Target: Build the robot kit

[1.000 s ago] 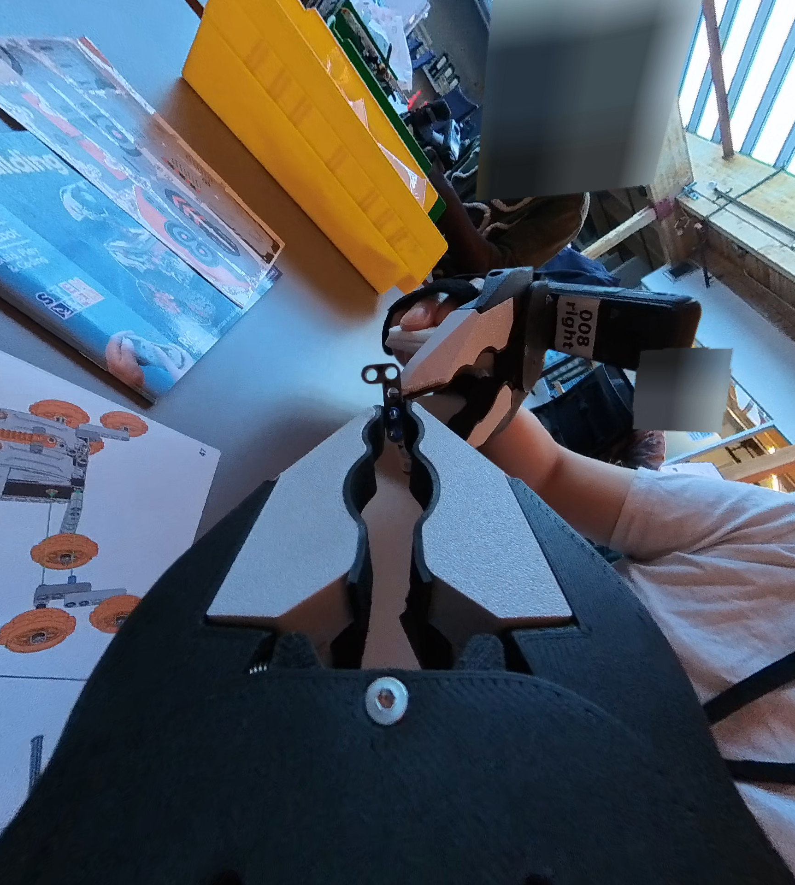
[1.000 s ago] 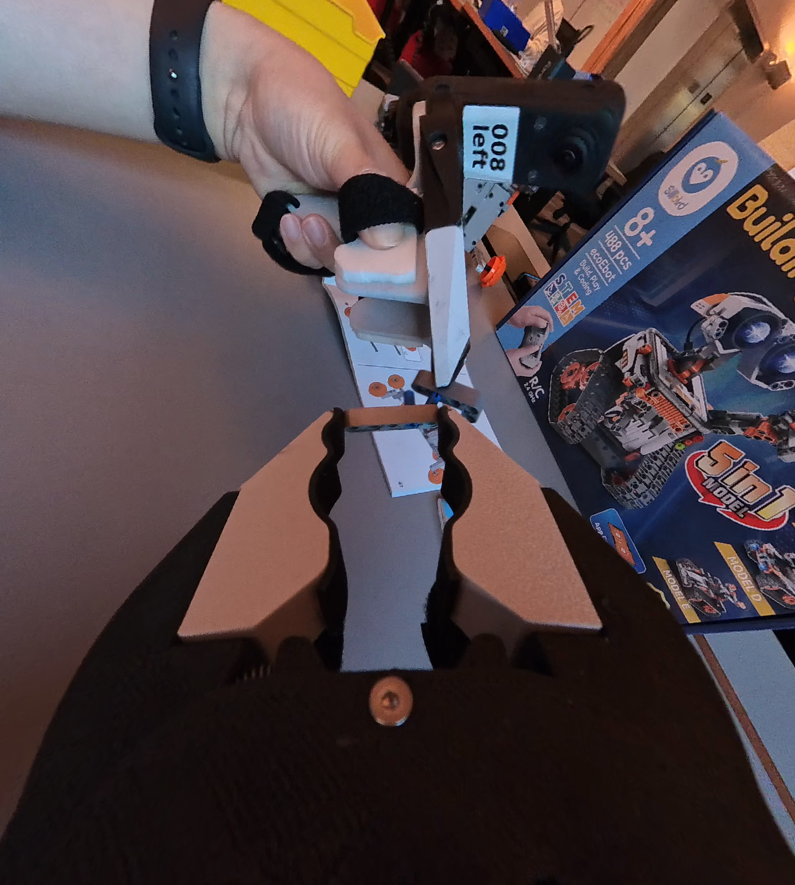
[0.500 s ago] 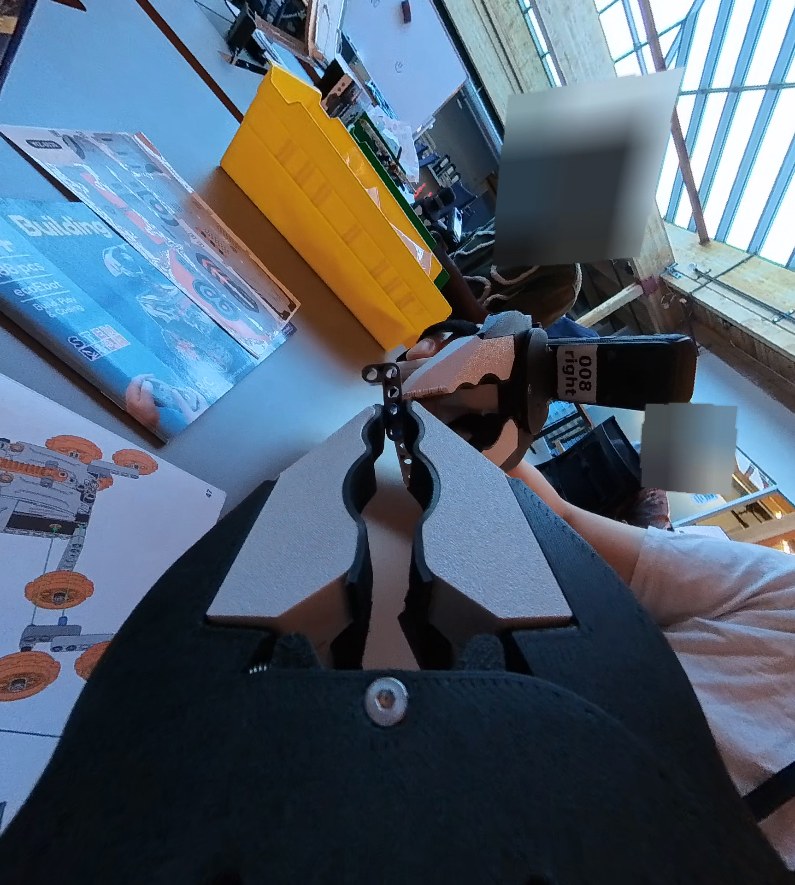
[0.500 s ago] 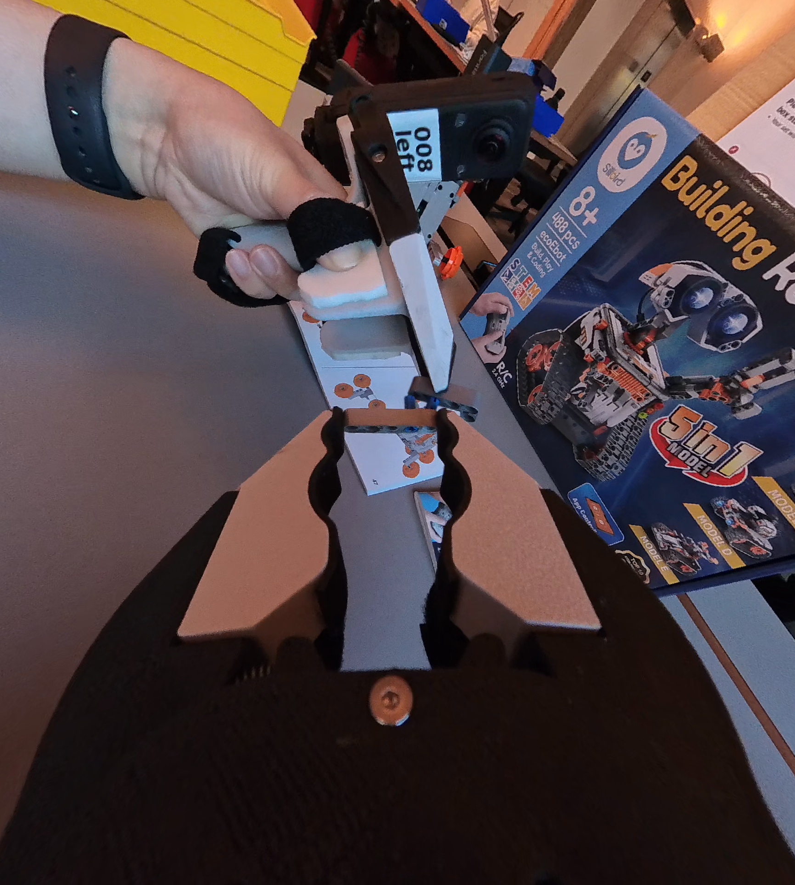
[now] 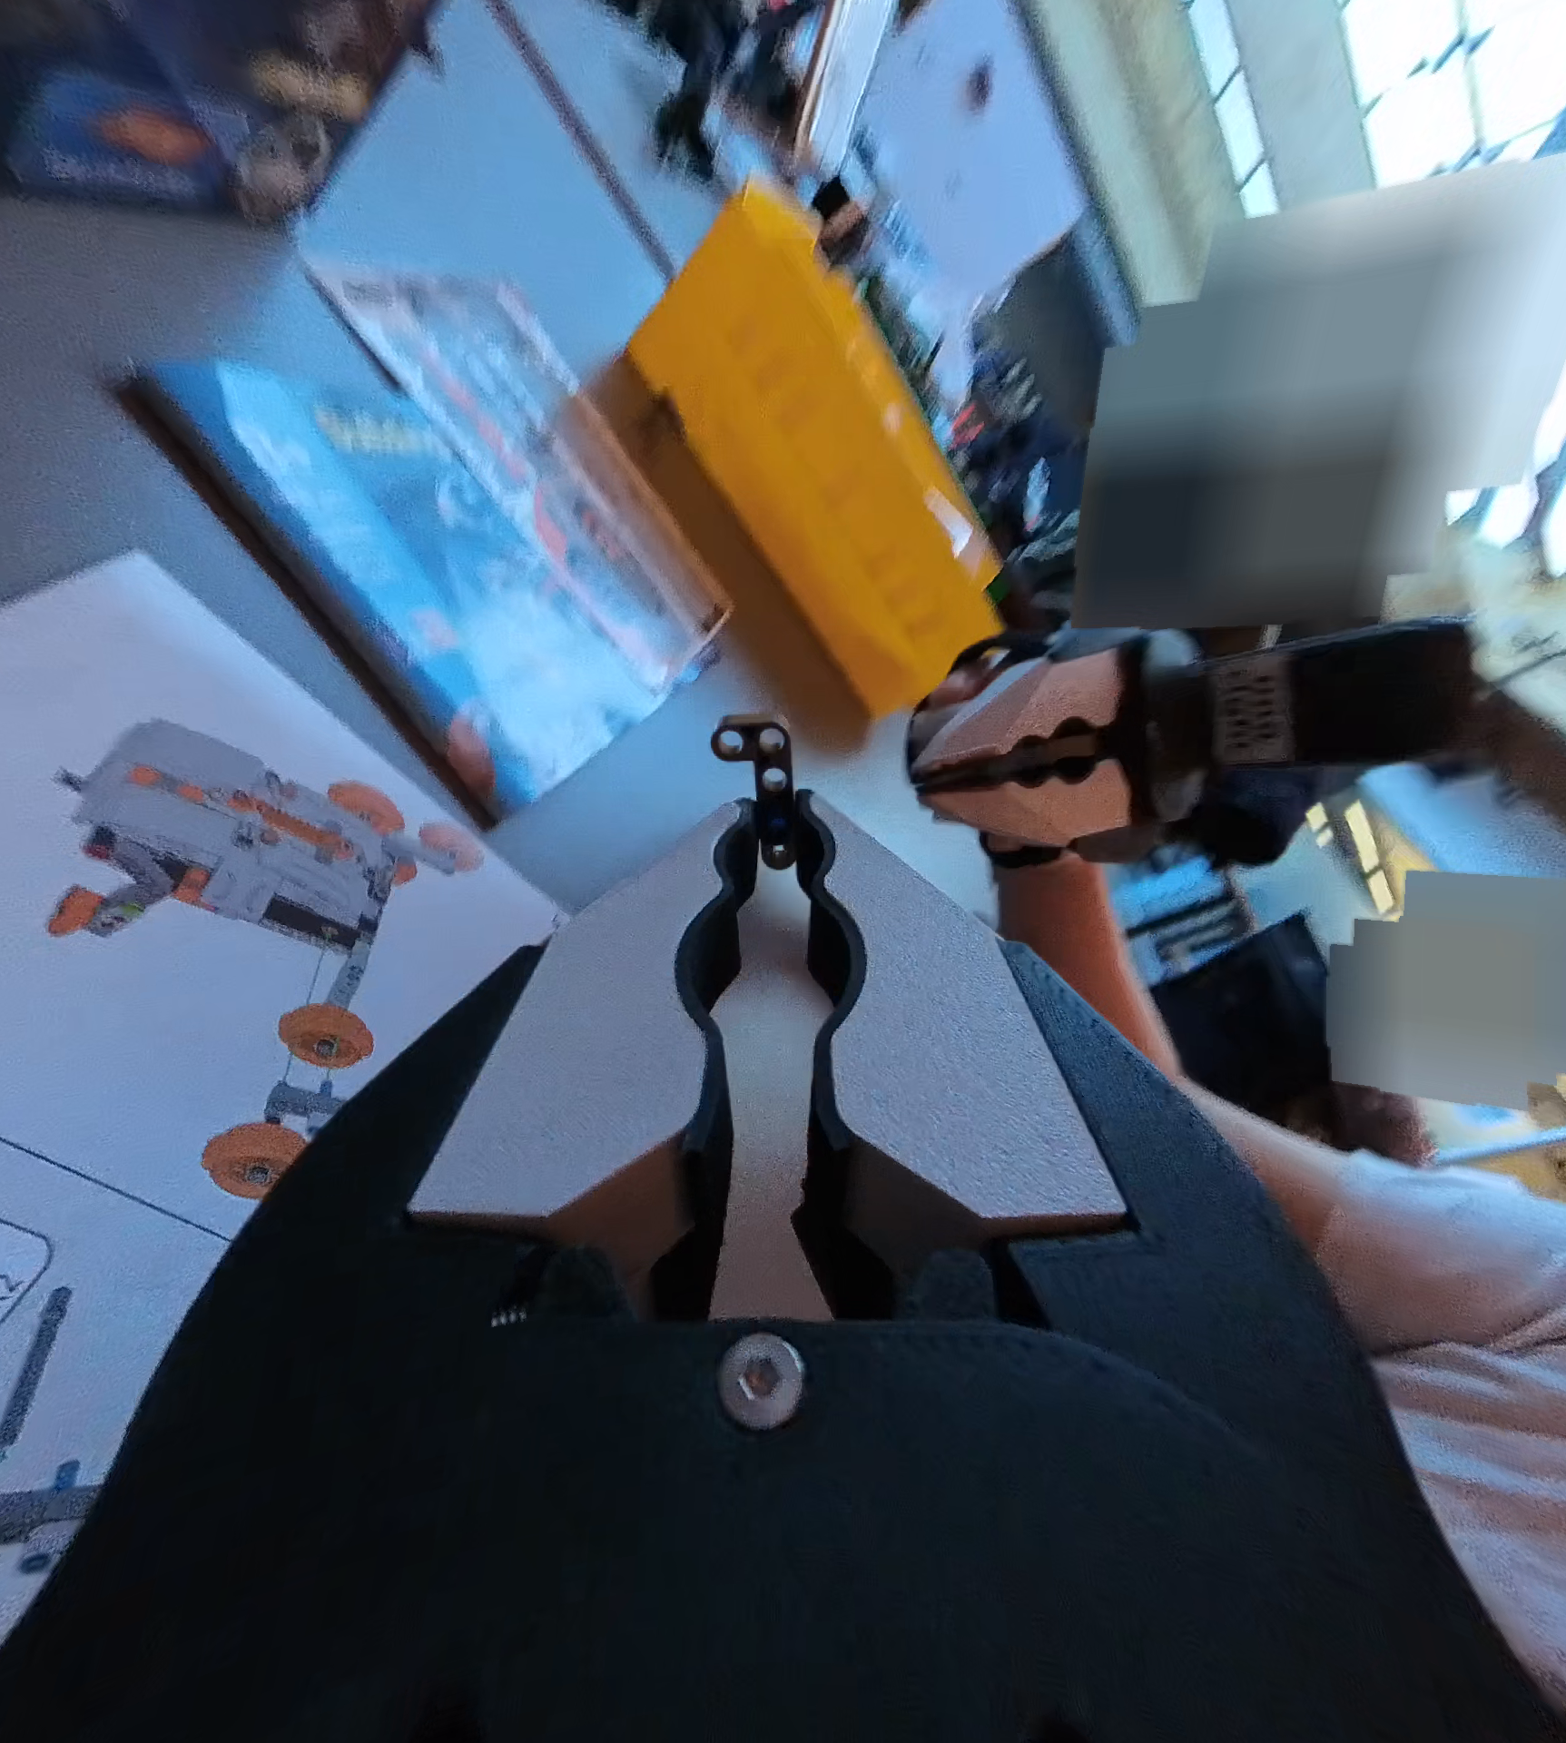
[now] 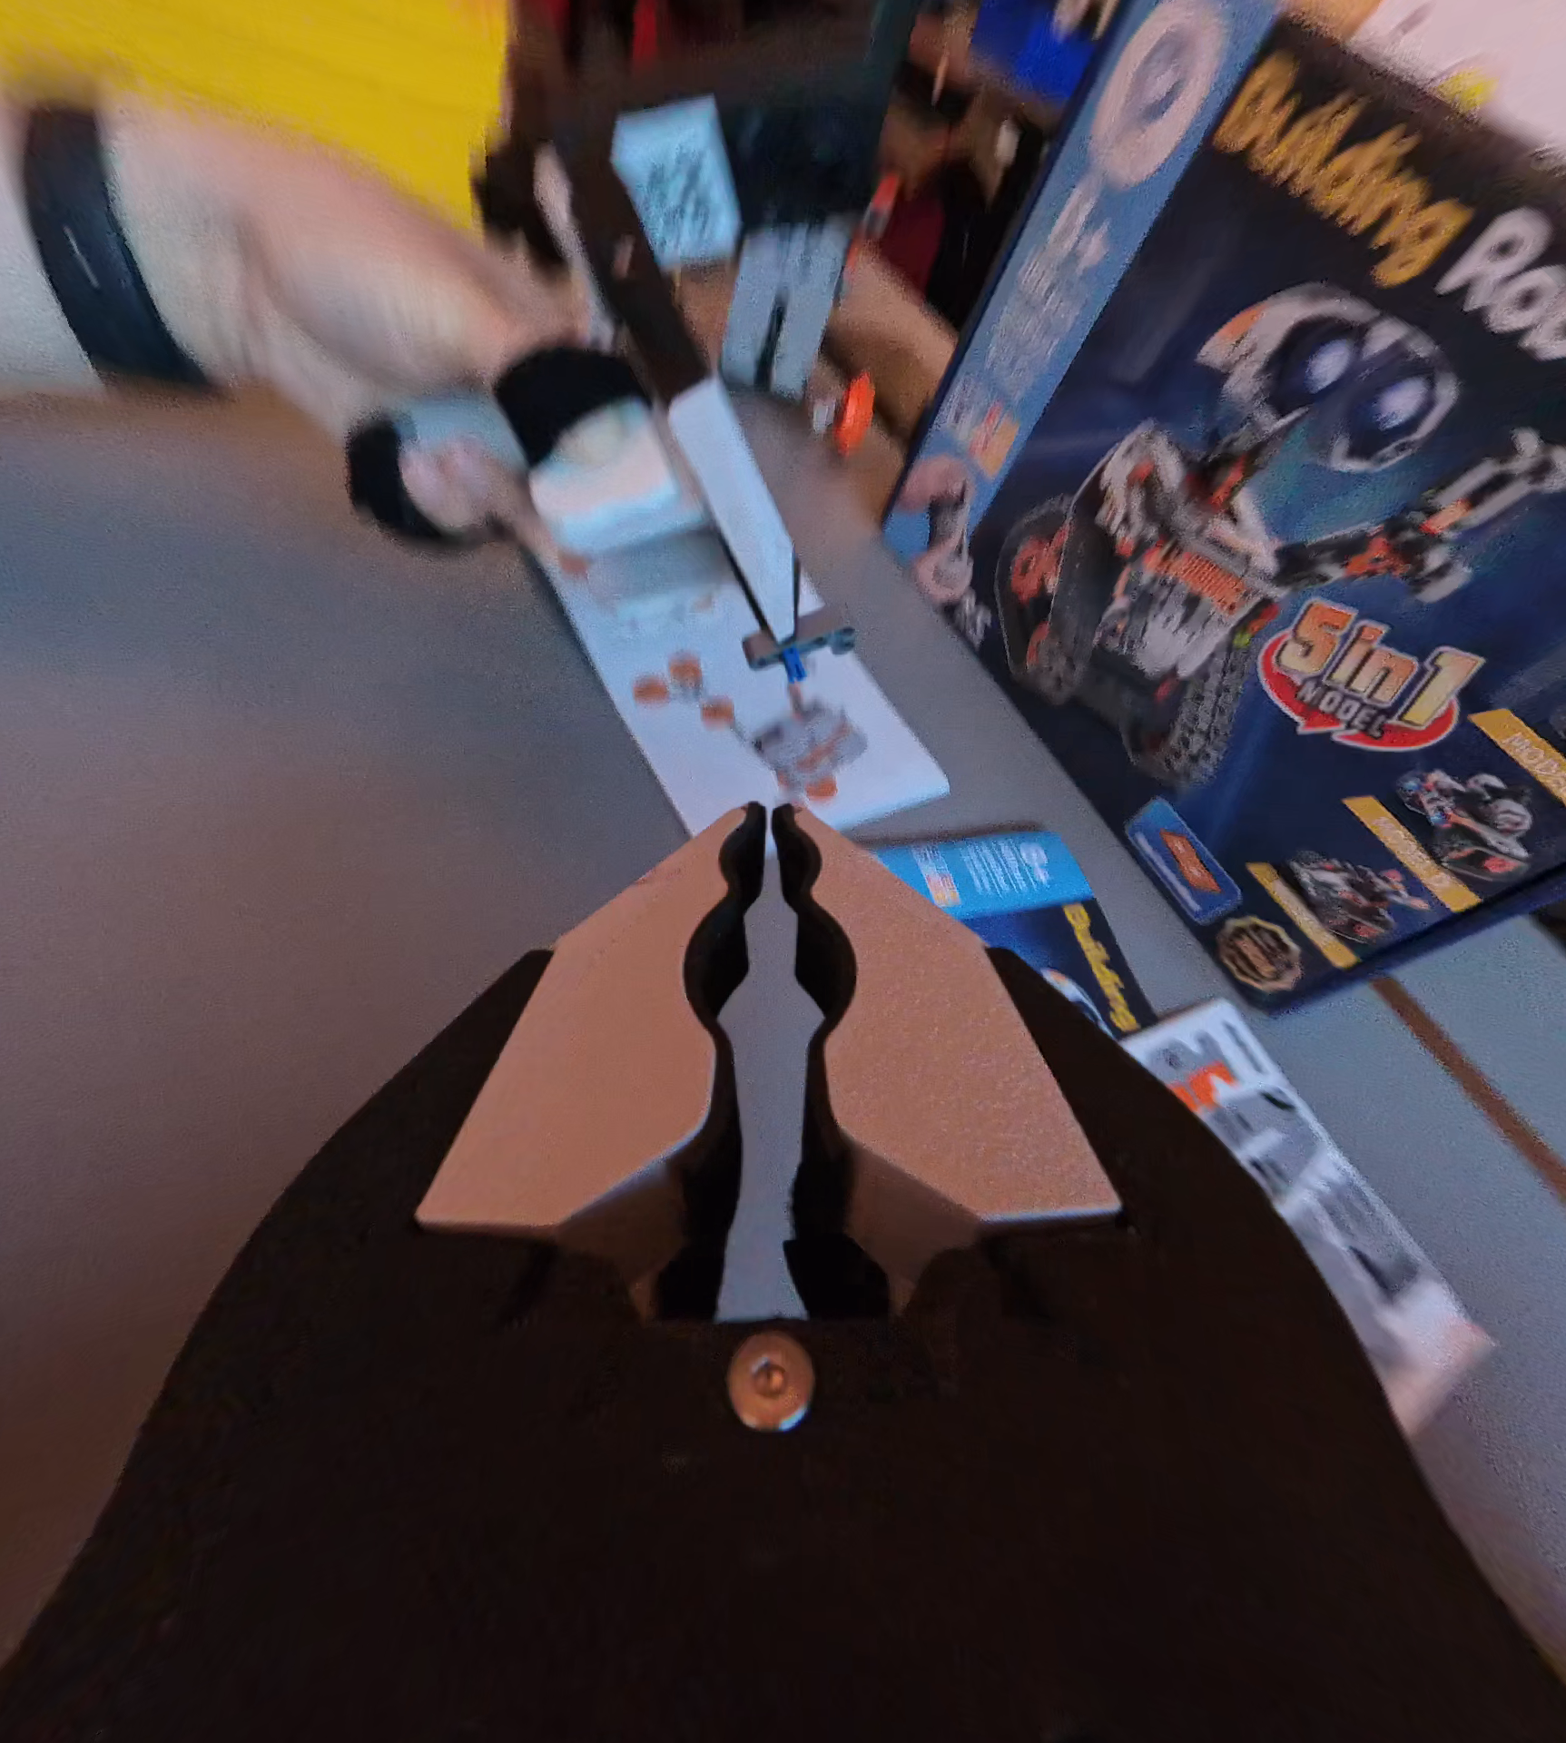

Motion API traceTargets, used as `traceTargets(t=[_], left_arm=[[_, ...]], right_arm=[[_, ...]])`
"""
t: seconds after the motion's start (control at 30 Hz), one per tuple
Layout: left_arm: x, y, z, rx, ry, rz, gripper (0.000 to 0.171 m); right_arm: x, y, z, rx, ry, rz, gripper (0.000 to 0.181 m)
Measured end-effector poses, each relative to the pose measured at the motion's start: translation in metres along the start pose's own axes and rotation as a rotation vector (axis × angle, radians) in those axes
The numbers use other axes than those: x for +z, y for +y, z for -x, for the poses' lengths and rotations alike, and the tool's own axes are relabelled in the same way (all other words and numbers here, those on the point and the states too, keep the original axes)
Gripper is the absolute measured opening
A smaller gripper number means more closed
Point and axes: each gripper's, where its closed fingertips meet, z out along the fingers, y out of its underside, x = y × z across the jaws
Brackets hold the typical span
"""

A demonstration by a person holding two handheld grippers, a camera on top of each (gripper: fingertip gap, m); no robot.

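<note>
Left wrist view: we are pinching a small L-shaped beam (image 5: pixel 765 788) in the left tongs (image 5: pixel 769 830), nearly closed, just beside the yellow bin (image 5: pixel 807 490). We are judging it light, rigid, slippery; grip its straight leg.

Right wrist view: the right tongs (image 6: pixel 767 825) are sitting closed, empty, well apart from that beam (image 6: pixel 798 646), above the bench (image 6: pixel 194 755).

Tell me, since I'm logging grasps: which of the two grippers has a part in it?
The left gripper: its fingertips pinch a small dark L-shaped beam with holes. The right gripper is shut with nothing between its tips.
</note>
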Motion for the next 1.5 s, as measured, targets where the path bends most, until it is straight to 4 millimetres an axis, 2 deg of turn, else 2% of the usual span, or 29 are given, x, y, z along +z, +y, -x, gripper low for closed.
traceTargets(t=[0.07, 0.1, 0.17, 0.23, 0.27, 0.3, 0.37, 0.47, 0.53, 0.7, 0.83, 0.97, 1.1, 1.2, 1.27, 1.3, 1.37, 1.4, 1.5], left_arm=[[-0.010, -0.010, -0.007, -0.011, 0.048, -0.039, 0.004], [-0.012, -0.011, -0.007, 0.002, 0.045, -0.031, 0.004], [-0.014, -0.013, -0.005, 0.018, 0.035, -0.038, 0.004], [-0.014, -0.012, -0.007, 0.006, 0.051, -0.033, 0.004], [-0.015, -0.012, -0.006, 0.009, 0.042, -0.035, 0.004], [-0.017, -0.012, -0.005, 0.017, 0.032, -0.038, 0.004], [-0.022, -0.014, -0.009, 0.033, 0.040, -0.050, 0.004], [-0.029, -0.024, -0.010, 0.067, 0.026, -0.097, 0.004], [-0.031, -0.029, -0.008, 0.104, -0.003, -0.109, 0.004], [-0.028, -0.023, -0.007, 0.060, 0.006, -0.055, 0.004], [-0.030, -0.016, 0.004, 0.045, -0.064, -0.009, 0.004], [-0.028, -0.001, 0.006, -0.048, -0.066, 0.073, 0.004], [-0.017, 0.020, 0.011, -0.095, -0.083, 0.179, 0.005], [-0.008, 0.028, 0.007, -0.119, -0.055, 0.212, 0.004], [-0.003, 0.031, 0.002, -0.154, -0.013, 0.219, 0.004], [-0.001, 0.034, 0.001, -0.176, 0.002, 0.226, 0.004], [0.001, 0.043, 0.001, -0.204, 0.013, 0.262, 0.004], [0.001, 0.049, 0.004, -0.206, -0.004, 0.288, 0.004], [-0.002, 0.071, 0.013, -0.195, -0.090, 0.386, 0.005]], right_arm=[[-0.007, -0.019, 0.001, 0.123, -0.058, -0.138, 0.000], [-0.005, -0.019, 0.003, 0.119, -0.062, -0.141, 0.000], [0.007, -0.008, 0.012, 0.056, -0.064, -0.065, 0.000], [0.017, 0.013, 0.026, -0.023, -0.100, 0.075, 0.002], [0.019, 0.024, 0.028, -0.056, -0.092, 0.144, 0.003], [0.016, 0.033, 0.020, -0.071, -0.027, 0.201, 0.004], [-0.006, 0.051, -0.028, -0.056, 0.210, 0.289, 0.009], [-0.057, 0.088, -0.127, 0.187, 0.559, 0.400, 0.020], [-0.070, 0.119, -0.166, 0.353, 0.577, 0.523, 0.024], [-0.058, 0.165, -0.222, 0.494, 0.508, 0.781, 0.023], [-0.051, 0.194, -0.246, 0.502, 0.526, 0.949, 0.020], [-0.045, 0.214, -0.250, 0.539, 0.503, 1.025, 0.020], [-0.033, 0.213, -0.250, 0.598, 0.466, 0.959, 0.007], [-0.033, 0.210, -0.243, 0.649, 0.437, 0.951, 0.006], [-0.039, 0.209, -0.237, 0.630, 0.439, 0.979, 0.006], [-0.040, 0.203, -0.233, 0.606, 0.442, 0.958, 0.006], [-0.036, 0.178, -0.220, 0.586, 0.430, 0.846, 0.006], [-0.030, 0.161, -0.206, 0.594, 0.398, 0.766, 0.006], [-0.013, 0.110, -0.146, 0.611, 0.241, 0.555, 0.006]])
